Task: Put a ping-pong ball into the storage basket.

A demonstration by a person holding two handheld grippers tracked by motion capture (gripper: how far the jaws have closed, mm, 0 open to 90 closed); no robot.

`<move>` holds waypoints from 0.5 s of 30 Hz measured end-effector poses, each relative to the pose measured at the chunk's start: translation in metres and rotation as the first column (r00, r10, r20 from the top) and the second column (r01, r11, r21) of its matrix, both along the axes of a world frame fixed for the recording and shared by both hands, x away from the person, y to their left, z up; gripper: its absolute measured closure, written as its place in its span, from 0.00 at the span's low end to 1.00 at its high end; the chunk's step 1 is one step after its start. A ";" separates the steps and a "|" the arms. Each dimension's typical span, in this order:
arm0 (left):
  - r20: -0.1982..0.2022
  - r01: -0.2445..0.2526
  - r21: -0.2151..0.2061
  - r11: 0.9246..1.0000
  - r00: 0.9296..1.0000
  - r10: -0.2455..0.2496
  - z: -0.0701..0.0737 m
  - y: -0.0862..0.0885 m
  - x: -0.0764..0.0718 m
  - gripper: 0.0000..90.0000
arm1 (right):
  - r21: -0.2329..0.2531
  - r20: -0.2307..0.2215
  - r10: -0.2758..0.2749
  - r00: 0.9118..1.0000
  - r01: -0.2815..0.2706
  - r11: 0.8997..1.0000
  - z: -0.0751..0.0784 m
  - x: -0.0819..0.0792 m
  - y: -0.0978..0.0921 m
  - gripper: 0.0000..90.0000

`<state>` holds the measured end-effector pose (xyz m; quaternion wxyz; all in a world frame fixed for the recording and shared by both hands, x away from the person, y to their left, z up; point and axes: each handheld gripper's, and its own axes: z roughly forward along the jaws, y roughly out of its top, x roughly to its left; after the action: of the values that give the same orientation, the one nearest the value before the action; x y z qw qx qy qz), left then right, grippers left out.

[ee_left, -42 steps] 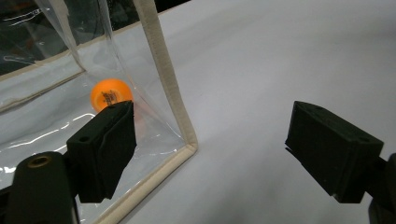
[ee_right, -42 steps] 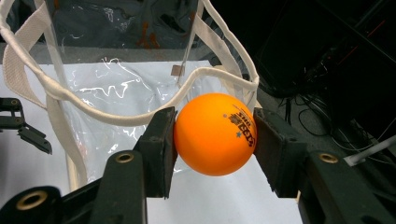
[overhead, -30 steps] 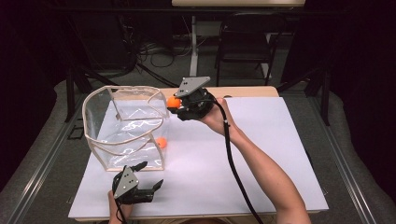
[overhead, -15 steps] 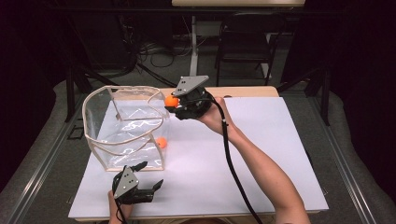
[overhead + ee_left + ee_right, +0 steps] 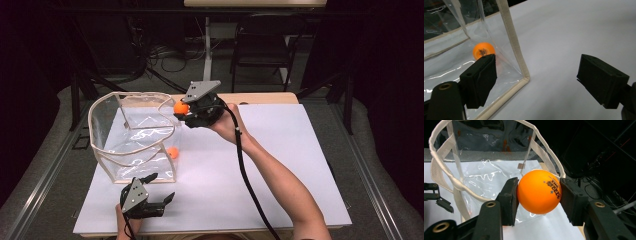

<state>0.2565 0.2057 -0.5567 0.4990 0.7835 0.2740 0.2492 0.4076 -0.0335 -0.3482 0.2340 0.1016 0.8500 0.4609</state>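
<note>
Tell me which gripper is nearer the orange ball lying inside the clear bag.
Left. The left gripper sits open just outside the clear bag, near the loose ball; the right gripper is at its far rim, holding another ball.

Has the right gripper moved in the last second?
Yes. The right gripper, holding the orange ball, has shifted left toward the clear bag's rim.

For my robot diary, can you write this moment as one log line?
right gripper: shut on orange ball | at clear bag rim | left gripper: open, by bag
</note>
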 end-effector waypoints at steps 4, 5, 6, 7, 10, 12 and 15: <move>0.000 0.000 -0.001 1.000 1.000 0.000 0.000 0.000 0.000 0.18 | 0.003 -0.003 0.002 1.000 -0.002 1.000 0.000 0.000 0.002 0.57; 0.000 -0.001 0.000 1.000 1.000 0.001 0.000 0.000 0.000 0.18 | 0.004 -0.002 0.002 1.000 -0.002 1.000 0.000 0.000 0.002 0.57; 0.000 -0.001 -0.001 1.000 1.000 0.001 0.000 0.000 0.000 0.18 | 0.004 -0.002 0.003 1.000 -0.003 1.000 0.001 0.000 0.003 0.57; 0.000 -0.001 -0.001 1.000 1.000 0.001 0.000 0.000 0.000 0.18 | 0.004 0.000 0.005 1.000 -0.005 1.000 0.001 0.000 0.004 0.57; 0.000 -0.001 0.000 1.000 1.000 0.001 0.000 0.000 0.000 0.18 | 0.007 0.000 0.006 1.000 -0.006 1.000 0.000 0.000 0.005 0.57; 0.001 -0.001 -0.002 1.000 1.000 0.001 0.000 0.000 0.000 0.18 | 0.007 -0.001 0.007 1.000 -0.007 1.000 0.000 0.000 0.006 0.57; 0.000 -0.002 -0.004 1.000 1.000 0.002 0.000 0.000 0.000 0.18 | 0.011 0.002 0.009 1.000 -0.009 1.000 0.000 0.000 0.008 0.57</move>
<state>0.2563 0.2061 -0.5567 0.5003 0.7822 0.2751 0.2492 0.4075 -0.0255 -0.3484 0.2321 0.0986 0.8478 0.4666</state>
